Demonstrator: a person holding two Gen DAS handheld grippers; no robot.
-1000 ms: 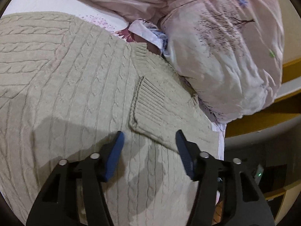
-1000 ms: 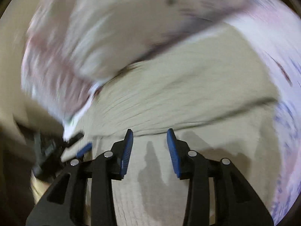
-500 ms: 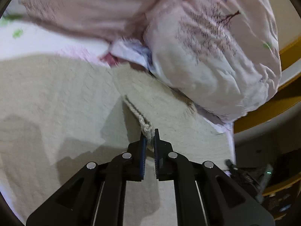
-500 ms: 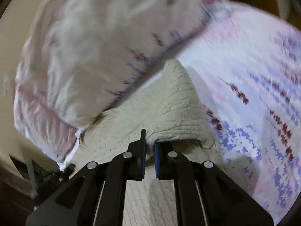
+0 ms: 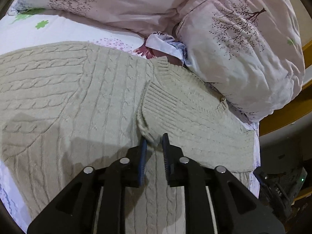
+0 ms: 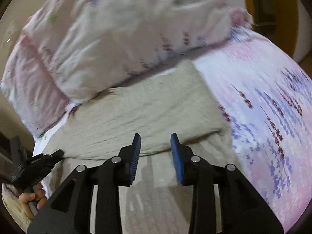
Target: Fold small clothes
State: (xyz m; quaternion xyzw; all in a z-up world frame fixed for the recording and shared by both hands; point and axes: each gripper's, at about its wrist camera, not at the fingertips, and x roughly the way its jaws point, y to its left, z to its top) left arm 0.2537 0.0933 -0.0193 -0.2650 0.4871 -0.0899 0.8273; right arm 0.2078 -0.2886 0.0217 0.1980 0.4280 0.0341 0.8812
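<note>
Now | sweater (image 5: 81,97): long axis sideways, folded sleeve inward | left hand-held gripper (image 5: 154,142): narrow, releasing cuff

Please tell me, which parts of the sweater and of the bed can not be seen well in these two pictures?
- Left wrist view: the near part of the sweater is hidden by the left tool.
- Left wrist view: the sweater's far shoulder goes under the pillow.
- Right wrist view: motion blur smears the bedsheet print and the knit pattern.
- Right wrist view: the sweater's lower part is cut by the right tool.
</note>
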